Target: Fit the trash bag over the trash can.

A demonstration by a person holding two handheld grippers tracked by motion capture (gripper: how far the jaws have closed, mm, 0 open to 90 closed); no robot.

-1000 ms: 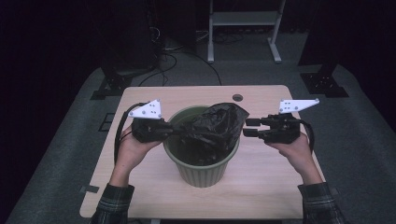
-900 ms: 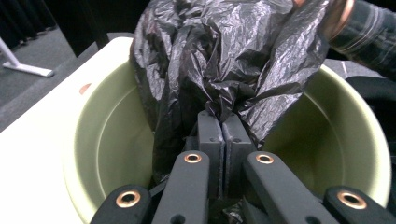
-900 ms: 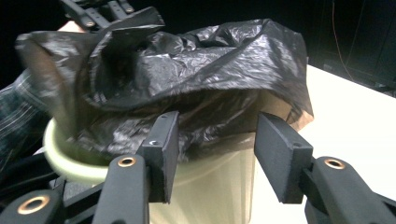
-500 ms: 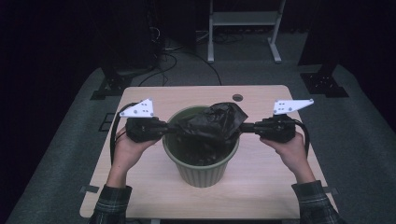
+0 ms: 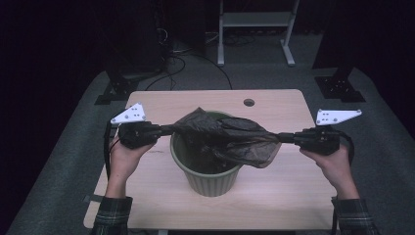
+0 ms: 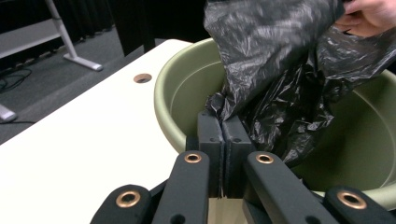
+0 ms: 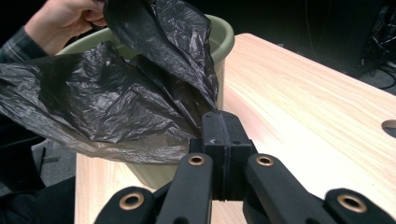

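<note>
I'm pinching the black bin liner [image 5: 230, 139] in both my left gripper [image 5: 164, 130] and right gripper [image 5: 285, 137] — it's stretching side to side above the green bin [image 5: 208, 178], its mouth needing pulling down over the rim.

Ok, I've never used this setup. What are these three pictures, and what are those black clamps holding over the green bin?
No robot here: a person holds a hand-held clamp tool in each hand. The high view looks down on the wooden table from the person's side. The other two pictures come from cameras riding on each tool, looking along its black jaws. On the table stands a green plastic bin. A black bin bag is stretched across its mouth. The left gripper pinches one edge of the bag, the right gripper the opposite edge, both with jaws shut on the plastic. Part of the bag hangs inside the bin.
</note>
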